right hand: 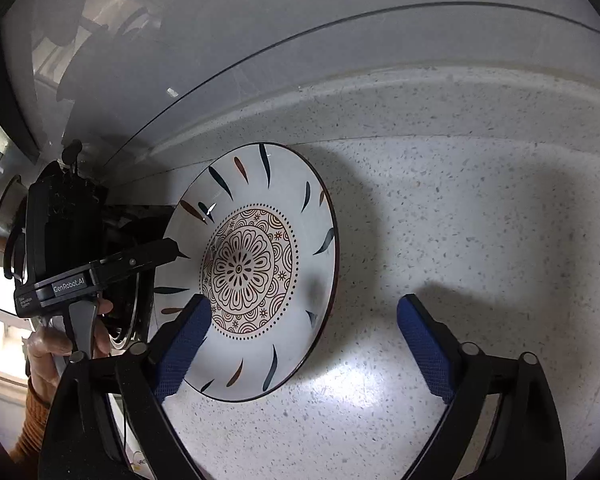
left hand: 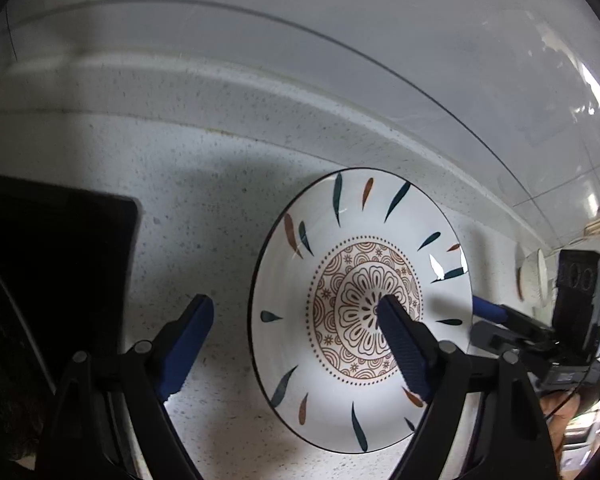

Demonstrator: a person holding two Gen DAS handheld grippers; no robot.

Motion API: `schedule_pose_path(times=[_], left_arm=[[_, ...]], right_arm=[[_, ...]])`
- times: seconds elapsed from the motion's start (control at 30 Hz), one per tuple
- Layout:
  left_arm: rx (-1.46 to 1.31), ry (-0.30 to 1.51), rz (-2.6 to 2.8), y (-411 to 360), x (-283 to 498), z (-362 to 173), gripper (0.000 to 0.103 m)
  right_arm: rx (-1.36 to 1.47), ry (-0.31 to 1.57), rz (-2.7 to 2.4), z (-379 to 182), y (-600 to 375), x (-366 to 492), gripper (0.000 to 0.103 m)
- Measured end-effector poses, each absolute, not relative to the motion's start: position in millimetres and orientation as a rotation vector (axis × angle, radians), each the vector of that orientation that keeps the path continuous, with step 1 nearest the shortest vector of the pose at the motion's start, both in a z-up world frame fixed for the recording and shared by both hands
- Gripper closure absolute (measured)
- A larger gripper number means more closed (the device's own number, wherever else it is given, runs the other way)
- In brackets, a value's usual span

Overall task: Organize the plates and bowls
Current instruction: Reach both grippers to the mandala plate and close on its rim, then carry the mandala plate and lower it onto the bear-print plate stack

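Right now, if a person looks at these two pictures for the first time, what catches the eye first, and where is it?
First comes the round white plate with a brown flower medallion and teal and rust leaf strokes, lying flat on the speckled white stone counter near its raised back edge. Next come the two open grippers with blue pads: the left gripper straddles the plate's left rim, and the right gripper straddles its right rim, neither clamped on it.

A white plate (left hand: 362, 308) (right hand: 256, 268) lies flat on the speckled countertop (left hand: 204, 216) (right hand: 460, 240). It has a brown mandala centre, teal and rust leaf strokes and a dark rim. It sits near the far backsplash.
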State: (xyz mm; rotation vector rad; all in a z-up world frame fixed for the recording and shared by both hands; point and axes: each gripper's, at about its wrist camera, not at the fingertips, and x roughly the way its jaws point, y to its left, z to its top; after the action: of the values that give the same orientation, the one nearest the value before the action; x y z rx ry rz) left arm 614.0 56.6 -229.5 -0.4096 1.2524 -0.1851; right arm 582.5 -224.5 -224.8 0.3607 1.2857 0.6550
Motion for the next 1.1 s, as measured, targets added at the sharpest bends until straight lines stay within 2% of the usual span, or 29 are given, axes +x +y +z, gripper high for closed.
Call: schedule_pose_path(times=[0.07,0.17,0.3,0.37,0.4,0.5,0.67,0.7,1.1], left_arm=[[-0.415,1.259,-0.191,57,616,-232,0.03],[-0.433,1.281,-0.191,60,621,-237,0.037],[-0.414,1.284,-0.202,57,624,-239,0.049],[-0.423,1.287,-0.222,55,625,-241,0.062],[-0.419,1.286,-0.224,54,625,-241,0.063],[-0.41,1.282,-0.218,54,623,-240,0.067],[-0.386,1.283,-0.194,58,622,-243,0.087],[-0.38,1.278,-0.196,58,622,-243,0.087],[-0.374,1.229,-0.194,56,597,-228,0.09]], right_arm=[[0.37,1.304,0.664,-229,-223,585,0.026],[0.366,1.326,0.674,-234,-217,588,0.046],[0.343,1.345,0.682,-237,-214,587,0.065],[0.34,1.354,0.684,-239,-213,587,0.074],[0.335,1.356,0.684,-239,-212,587,0.076],[0.339,1.358,0.679,-240,-210,589,0.078],[0.333,1.354,0.664,-242,-214,589,0.087],[0.326,1.352,0.655,-243,-215,589,0.092],[0.313,1.309,0.618,-236,-220,581,0.092]])
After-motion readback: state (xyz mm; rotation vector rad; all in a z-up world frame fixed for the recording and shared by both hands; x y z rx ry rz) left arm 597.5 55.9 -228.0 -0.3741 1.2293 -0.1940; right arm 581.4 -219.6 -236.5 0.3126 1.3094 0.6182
